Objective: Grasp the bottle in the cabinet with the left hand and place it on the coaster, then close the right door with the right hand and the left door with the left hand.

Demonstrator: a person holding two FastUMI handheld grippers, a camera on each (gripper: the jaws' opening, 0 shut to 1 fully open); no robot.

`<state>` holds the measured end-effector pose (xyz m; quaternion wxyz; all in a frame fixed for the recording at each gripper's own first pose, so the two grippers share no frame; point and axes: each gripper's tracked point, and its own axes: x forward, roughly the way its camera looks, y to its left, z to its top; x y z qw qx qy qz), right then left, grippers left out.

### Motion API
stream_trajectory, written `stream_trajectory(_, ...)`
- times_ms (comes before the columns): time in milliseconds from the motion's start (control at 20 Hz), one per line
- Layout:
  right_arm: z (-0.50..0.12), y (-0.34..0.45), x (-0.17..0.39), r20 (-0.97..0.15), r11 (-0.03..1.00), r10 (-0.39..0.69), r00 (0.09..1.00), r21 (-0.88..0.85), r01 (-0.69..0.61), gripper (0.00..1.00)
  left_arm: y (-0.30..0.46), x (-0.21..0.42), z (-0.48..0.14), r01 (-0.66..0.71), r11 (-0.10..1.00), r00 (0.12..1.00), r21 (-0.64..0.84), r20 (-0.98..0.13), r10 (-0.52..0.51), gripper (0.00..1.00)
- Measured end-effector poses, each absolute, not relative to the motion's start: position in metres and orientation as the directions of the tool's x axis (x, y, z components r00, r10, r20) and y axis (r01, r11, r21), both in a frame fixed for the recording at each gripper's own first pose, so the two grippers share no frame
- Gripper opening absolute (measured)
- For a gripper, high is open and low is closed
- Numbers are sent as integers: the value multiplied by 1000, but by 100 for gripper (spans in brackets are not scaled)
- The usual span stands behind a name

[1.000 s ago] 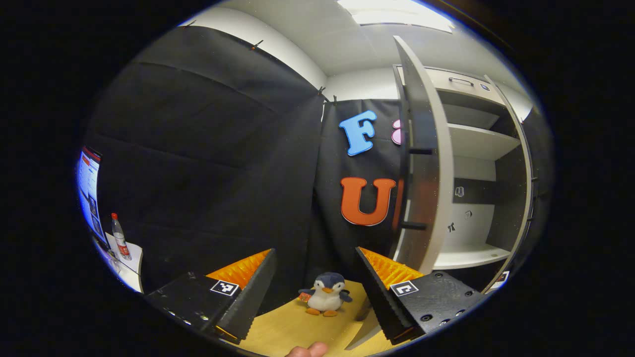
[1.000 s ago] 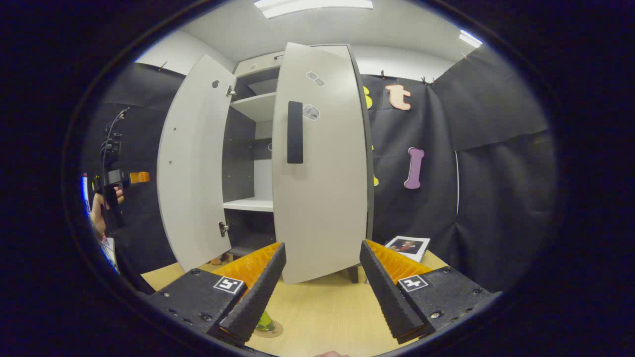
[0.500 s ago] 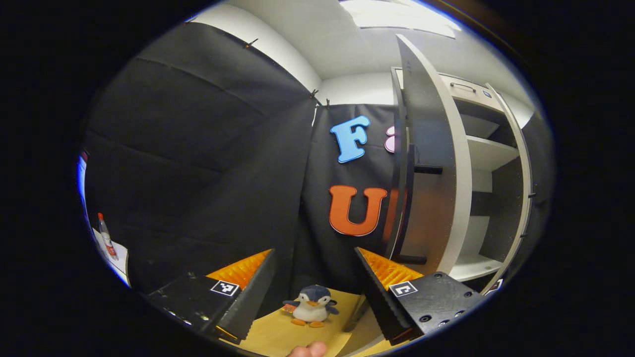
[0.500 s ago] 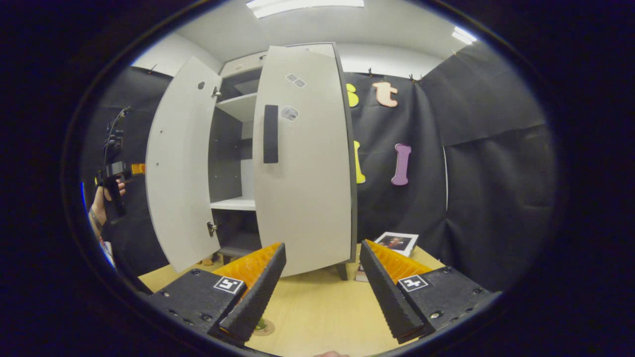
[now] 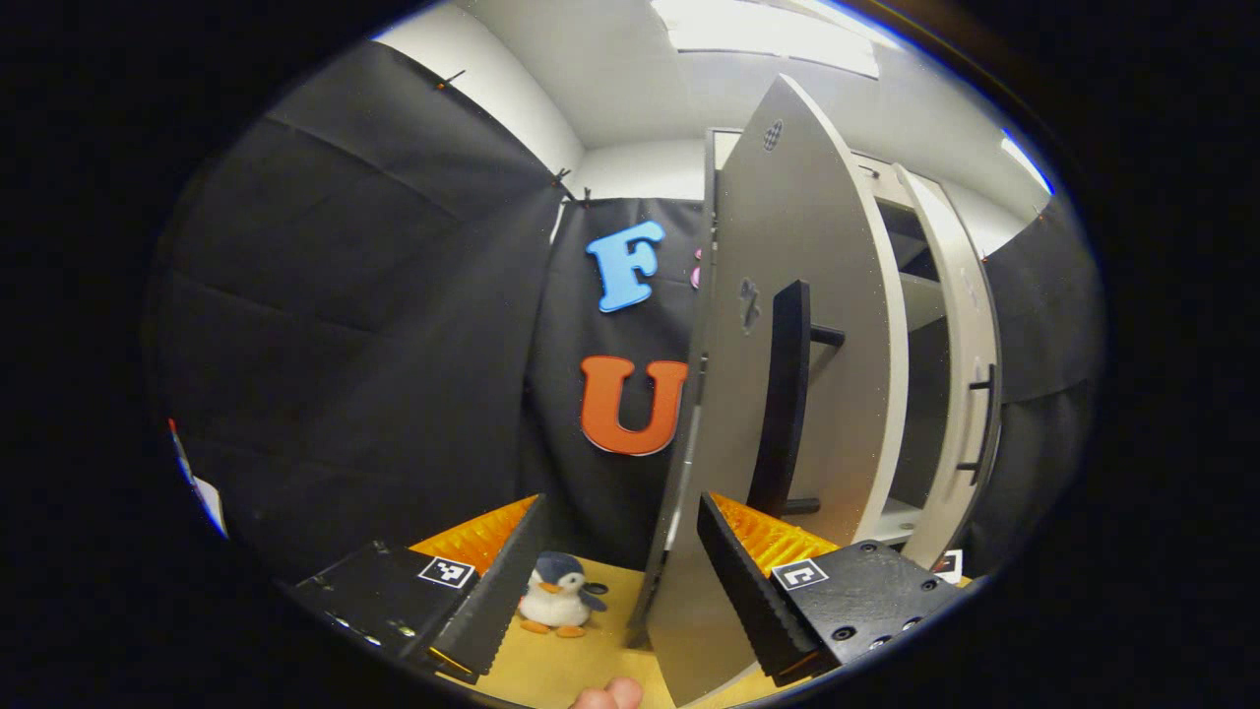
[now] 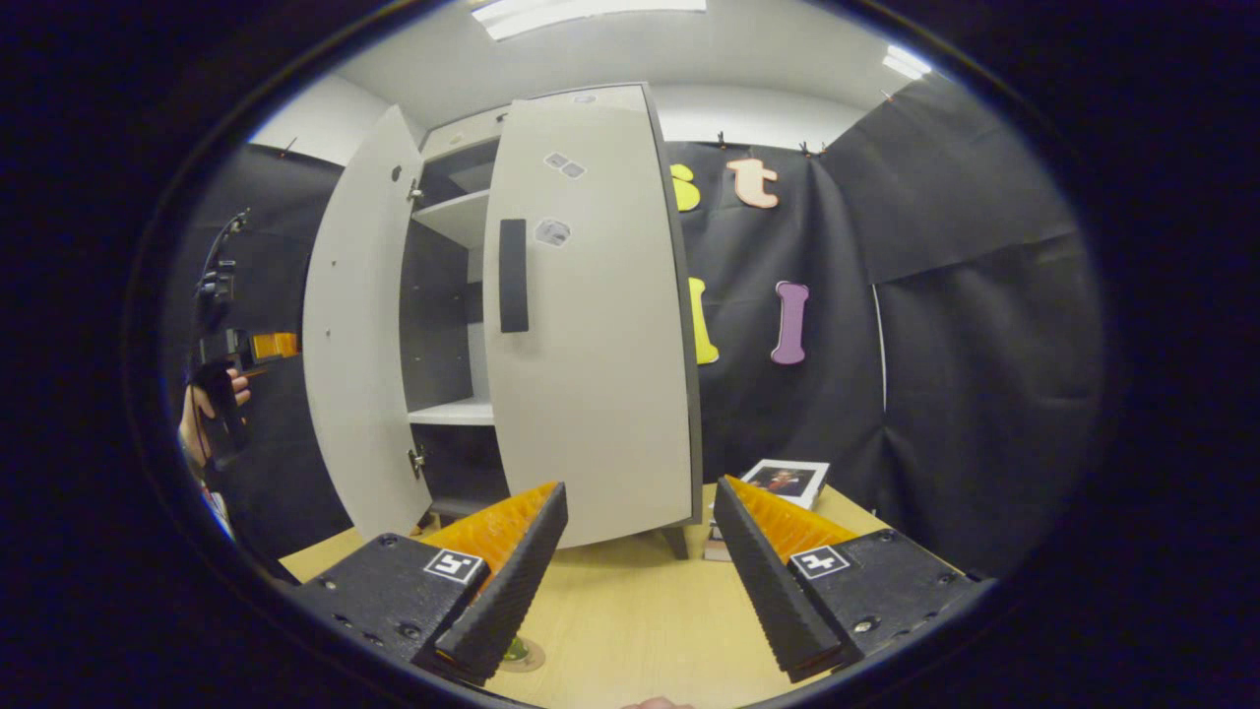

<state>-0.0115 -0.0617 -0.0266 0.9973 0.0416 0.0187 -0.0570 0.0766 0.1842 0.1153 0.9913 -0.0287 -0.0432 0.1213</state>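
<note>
**Both doors ajar, both tools empty**

In the left gripper view, our left tool (image 5: 610,581) is spread and holds nothing. The left door (image 5: 778,394) stands at 1 o'clock, just beyond its right finger, handle (image 5: 783,399) facing us. A toy penguin (image 5: 557,606) sits on the desk (image 5: 561,670).

In the right gripper view, our right tool (image 6: 640,571) is spread and empty. The right door (image 6: 591,335) rises at 12 o'clock, nearly closed. The coaster (image 6: 520,652) peeks out at 7 o'clock under the left finger, something green on it; we cannot tell whether that is the bottle.

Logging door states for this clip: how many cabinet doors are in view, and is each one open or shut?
2. In the right gripper view, the left door stands wide open, and the right door, with its dark handle, is nearly shut, leaving a gap onto the shelves.
</note>
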Motion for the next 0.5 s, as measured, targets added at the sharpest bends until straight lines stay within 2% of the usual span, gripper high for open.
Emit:
stream_trajectory(100, -27, -68, -16, -38, 989, -129, 991, 71, 131, 94, 163, 86, 115, -190, 978, 976, -86, 90, 198, 94)
stream_trajectory(150, -29, -72, -18, -44, 988, -138, 989, 67, 141, 98, 153, 91, 113, -173, 980, 979, -99, 95, 183, 95)
stream_trajectory(250, -33, -81, -24, -60, 984, -162, 985, 64, 166, 98, 143, 98, 115, -152, 983, 981, -102, 107, 163, 100)
stream_trajectory(300, -34, -83, -29, -61, 982, -174, 983, 64, 178, 98, 141, 100, 116, -153, 984, 980, -95, 113, 163, 95)
stream_trajectory(350, -33, -87, -32, -60, 980, -187, 980, 61, 191, 98, 139, 100, 118, -151, 985, 980, -82, 121, 160, 100)
stream_trajectory(400, -34, -91, -35, -60, 978, -200, 978, 55, 203, 98, 136, 98, 120, -145, 987, 980, -66, 128, 153, 95)
stream_trajectory(500, -30, -95, -36, -53, 975, -214, 975, 49, 216, 98, 128, 96, 126, -127, 991, 980, -48, 146, 132, 95)
